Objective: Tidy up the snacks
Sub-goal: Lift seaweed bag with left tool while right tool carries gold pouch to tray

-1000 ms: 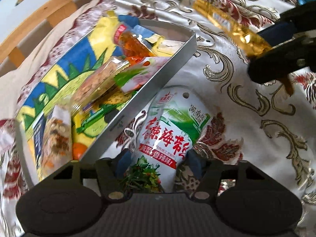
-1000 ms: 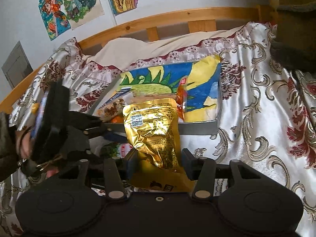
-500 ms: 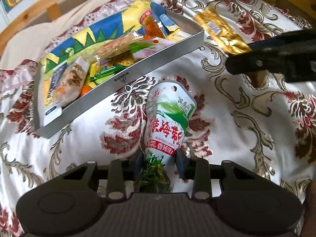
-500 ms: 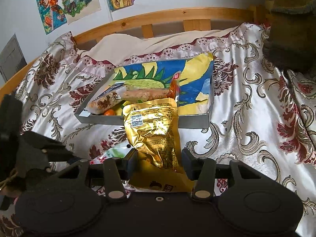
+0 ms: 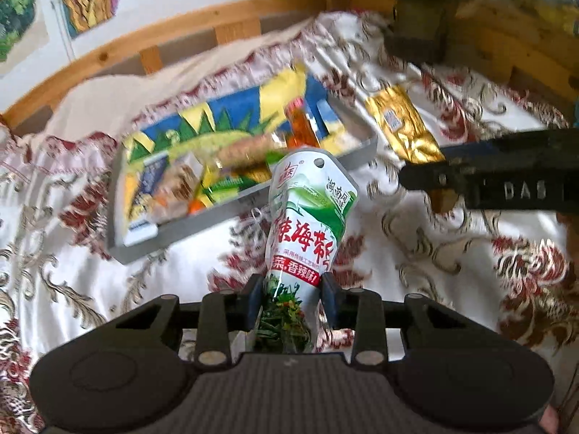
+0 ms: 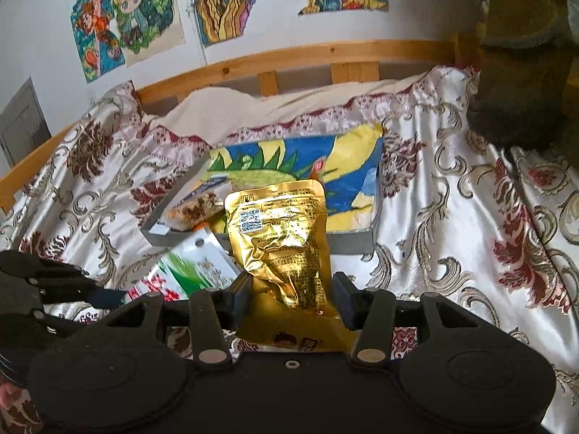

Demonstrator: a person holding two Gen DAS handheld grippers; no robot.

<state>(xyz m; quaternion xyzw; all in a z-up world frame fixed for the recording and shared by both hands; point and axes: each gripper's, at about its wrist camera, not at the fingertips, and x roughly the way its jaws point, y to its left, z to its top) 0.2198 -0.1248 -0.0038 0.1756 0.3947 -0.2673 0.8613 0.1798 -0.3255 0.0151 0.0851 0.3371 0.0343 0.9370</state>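
My left gripper [image 5: 291, 302] is shut on a white and green snack pouch [image 5: 309, 217] and holds it raised above the bedspread, in front of the grey tray [image 5: 231, 206]. My right gripper [image 6: 293, 296] is shut on a gold snack pouch [image 6: 280, 238], held up in front of the same tray [image 6: 353, 240]. The tray has a bright painted lining and holds several small snack packets [image 5: 173, 181]. The gold pouch [image 5: 400, 126] and right gripper show at the right of the left wrist view. The green pouch [image 6: 195, 264] shows at lower left of the right wrist view.
The tray lies on a satin bedspread [image 6: 470, 217] with red and gold patterns. A wooden bed rail [image 6: 289, 58] and a wall with drawings [image 6: 126, 18] stand behind. A dark olive bundle [image 6: 524, 54] sits at the back right.
My left gripper has lifted the green pouch and pulled back from the tray, tilting up toward the wall. My right gripper still holds the gold pouch, slightly higher and farther back.
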